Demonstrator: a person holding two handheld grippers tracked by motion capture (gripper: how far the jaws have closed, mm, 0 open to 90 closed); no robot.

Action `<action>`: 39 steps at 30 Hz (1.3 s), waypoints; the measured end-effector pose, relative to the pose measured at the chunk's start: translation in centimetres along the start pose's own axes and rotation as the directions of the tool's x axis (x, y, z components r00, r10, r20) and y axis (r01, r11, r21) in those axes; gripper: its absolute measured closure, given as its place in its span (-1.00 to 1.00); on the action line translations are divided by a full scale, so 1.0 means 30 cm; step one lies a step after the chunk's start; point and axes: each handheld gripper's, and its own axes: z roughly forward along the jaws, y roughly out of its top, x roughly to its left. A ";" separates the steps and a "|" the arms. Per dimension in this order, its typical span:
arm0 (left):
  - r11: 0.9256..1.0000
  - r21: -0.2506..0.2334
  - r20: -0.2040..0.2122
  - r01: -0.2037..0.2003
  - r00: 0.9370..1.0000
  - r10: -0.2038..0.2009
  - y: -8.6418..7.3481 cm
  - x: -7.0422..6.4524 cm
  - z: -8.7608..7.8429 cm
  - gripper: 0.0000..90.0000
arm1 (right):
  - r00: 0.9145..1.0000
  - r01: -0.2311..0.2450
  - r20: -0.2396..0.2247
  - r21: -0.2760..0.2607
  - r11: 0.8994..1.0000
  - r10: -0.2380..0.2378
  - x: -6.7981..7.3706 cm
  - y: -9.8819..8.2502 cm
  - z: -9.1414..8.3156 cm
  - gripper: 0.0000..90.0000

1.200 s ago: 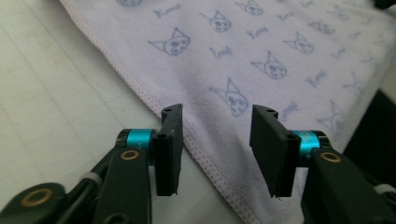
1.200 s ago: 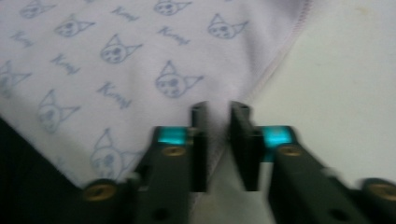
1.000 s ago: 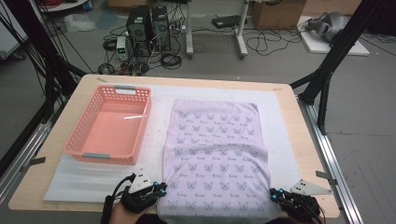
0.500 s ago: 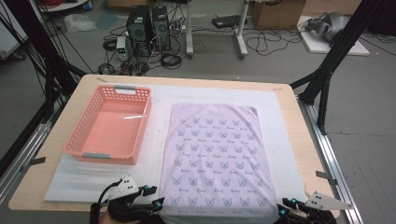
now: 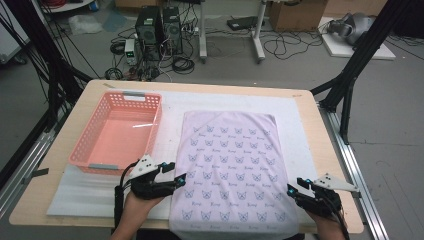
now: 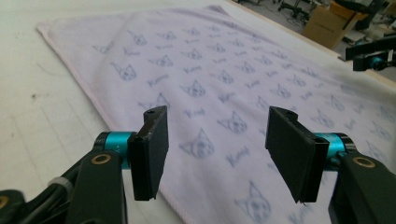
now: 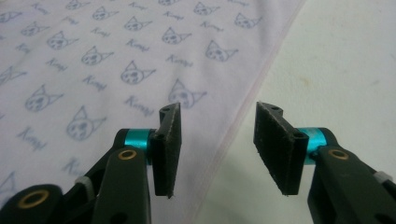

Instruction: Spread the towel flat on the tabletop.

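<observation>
The left gripper (image 6: 217,154) has its fingers (image 6: 152,151) spread apart with nothing between them; they have just been opening, and the cloth lies below and past them, unpinched. The right gripper (image 7: 217,149) is the same: its fingers (image 7: 275,147) stand parted and have just been opening, straddling the hemmed side edge of the cloth without pressing on it.

The cloth is a pale lilac towel (image 5: 232,170) printed with small blue cat faces and script. It lies flat and smooth on the white mat (image 5: 295,125) that covers the wooden surface (image 5: 90,95), its near end reaching the front edge. In the high view the left gripper (image 5: 175,177) sits at the towel's near left edge and the right gripper (image 5: 295,189) at its near right edge, each held in a hand (image 5: 137,207) coming in from the bottom.

Left of the towel, just beside it, stands a pink plastic basket (image 5: 85,150). Beyond the surface, computer towers (image 5: 160,25) and cables sit on the floor.
</observation>
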 end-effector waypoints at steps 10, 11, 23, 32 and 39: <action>1.000 -0.024 -0.002 0.016 1.000 -0.016 0.053 0.043 0.091 -0.56 | 1.000 -0.015 0.008 -0.031 0.999 0.015 -0.074 0.064 0.070 -0.34; 1.000 -0.026 -0.005 0.012 1.000 -0.013 0.056 0.047 0.095 -0.56 | 1.000 -0.015 0.010 -0.032 0.999 0.015 -0.081 0.068 0.075 -0.37; 0.999 -0.044 -0.023 -0.021 1.000 0.020 0.060 0.084 0.104 -0.54 | 0.999 0.031 0.027 -0.051 0.998 -0.030 -0.108 0.100 0.122 -0.51; 0.999 -0.044 -0.027 -0.013 1.000 0.012 0.059 0.090 0.095 -0.54 | 0.999 0.038 0.032 -0.066 0.997 -0.036 -0.102 0.109 0.120 -0.53; 0.999 -0.044 -0.036 -0.006 0.999 0.005 0.058 0.093 0.096 -0.54 | 0.999 0.033 0.026 -0.068 0.997 -0.032 -0.103 0.108 0.121 -0.53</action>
